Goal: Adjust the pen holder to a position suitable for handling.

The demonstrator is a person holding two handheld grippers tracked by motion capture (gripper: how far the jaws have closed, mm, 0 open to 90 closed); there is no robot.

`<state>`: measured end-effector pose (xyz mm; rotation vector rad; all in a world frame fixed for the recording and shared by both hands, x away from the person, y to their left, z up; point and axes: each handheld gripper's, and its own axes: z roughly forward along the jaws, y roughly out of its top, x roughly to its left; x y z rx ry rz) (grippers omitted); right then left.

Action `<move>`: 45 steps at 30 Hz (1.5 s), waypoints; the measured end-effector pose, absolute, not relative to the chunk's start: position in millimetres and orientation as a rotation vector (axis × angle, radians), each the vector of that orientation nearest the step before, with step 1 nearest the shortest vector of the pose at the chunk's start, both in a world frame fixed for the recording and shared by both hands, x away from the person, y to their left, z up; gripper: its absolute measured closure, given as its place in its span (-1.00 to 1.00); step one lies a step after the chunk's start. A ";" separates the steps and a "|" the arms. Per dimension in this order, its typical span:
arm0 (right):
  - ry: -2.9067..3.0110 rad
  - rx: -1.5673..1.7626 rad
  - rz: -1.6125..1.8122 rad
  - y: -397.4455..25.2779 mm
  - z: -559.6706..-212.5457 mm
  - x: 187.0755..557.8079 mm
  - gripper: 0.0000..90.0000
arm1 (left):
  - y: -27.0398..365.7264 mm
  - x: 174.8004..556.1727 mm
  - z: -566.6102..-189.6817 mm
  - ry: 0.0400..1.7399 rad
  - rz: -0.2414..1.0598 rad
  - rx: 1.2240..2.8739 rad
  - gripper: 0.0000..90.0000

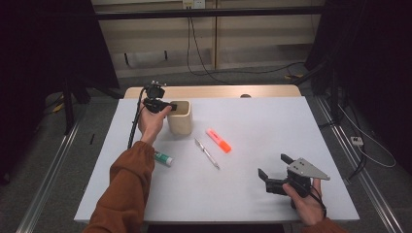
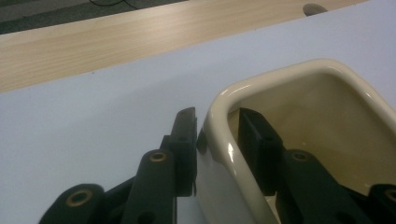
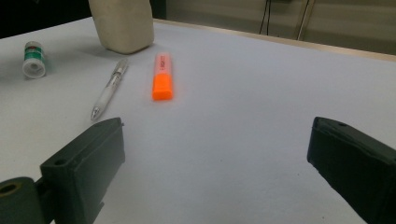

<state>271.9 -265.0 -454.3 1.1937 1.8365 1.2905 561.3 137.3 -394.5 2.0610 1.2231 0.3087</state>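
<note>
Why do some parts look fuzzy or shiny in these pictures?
Left gripper view: a bright glint on the cream cup's rim, and the near black jaws are soft. Right gripper view: the orange highlighter is slightly blurred. High view: dark surroundings, evenly lit table.

Recording lab or studio, black curtains (image 1: 46, 43) on both sides, white-topped table (image 1: 272, 126) on grey carpet, metal floor rails (image 1: 53, 165), loose black cables (image 1: 204, 58) along pale wood wall panels (image 1: 160, 39)

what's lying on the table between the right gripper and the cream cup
In the high view, an orange highlighter and a clear pen lie between the right gripper and the cream cup. The right gripper view shows both ahead of its open jaws.
</note>
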 end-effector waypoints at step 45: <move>1.834 1.195 1.285 -264.6 -454.5 273.1 -0.93 | 149.5 544.6 -367.5 1.095 0.412 2.089 0.85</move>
